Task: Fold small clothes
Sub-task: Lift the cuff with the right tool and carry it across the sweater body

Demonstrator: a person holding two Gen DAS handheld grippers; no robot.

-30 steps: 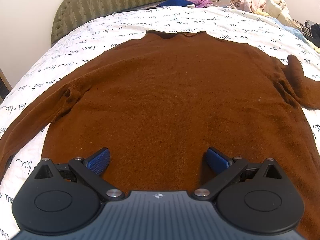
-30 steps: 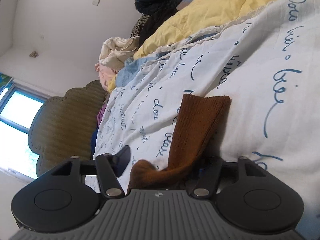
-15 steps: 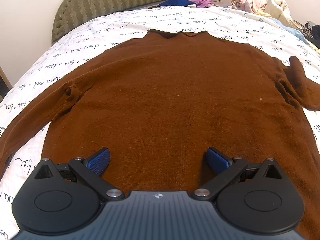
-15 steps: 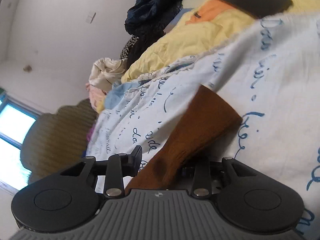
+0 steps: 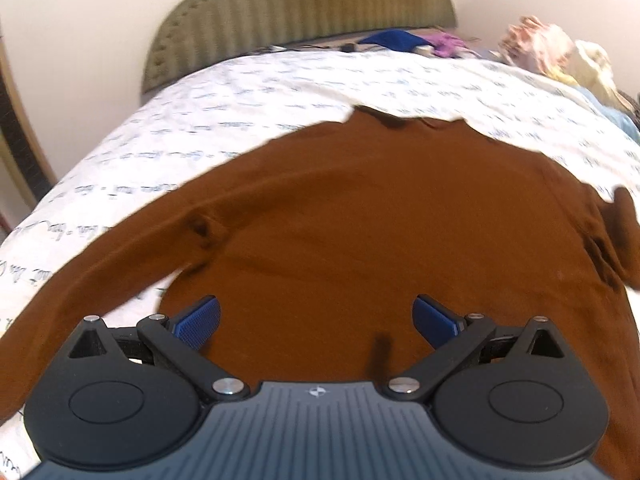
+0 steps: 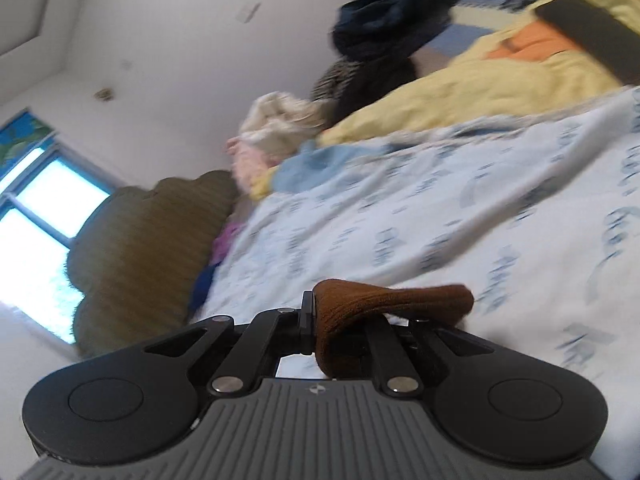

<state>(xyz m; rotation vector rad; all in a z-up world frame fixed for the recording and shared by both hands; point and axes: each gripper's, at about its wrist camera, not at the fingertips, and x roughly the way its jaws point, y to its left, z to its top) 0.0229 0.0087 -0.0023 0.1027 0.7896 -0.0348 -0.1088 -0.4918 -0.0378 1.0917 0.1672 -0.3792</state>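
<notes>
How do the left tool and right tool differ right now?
Left tool has its jaws wide apart with nothing gripped; right tool is shut on the sweater cuff. Left looks down over the brown sweater spread on the bed; right views along the bed. Both are black.

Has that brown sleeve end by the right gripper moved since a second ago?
Yes. The sleeve end lay flat on the printed bedsheet; now the right gripper pinches it, lifted off the sheet.

Left hand-held gripper [image 5: 316, 322] agape, right [image 6: 344, 320] clamped.
</notes>
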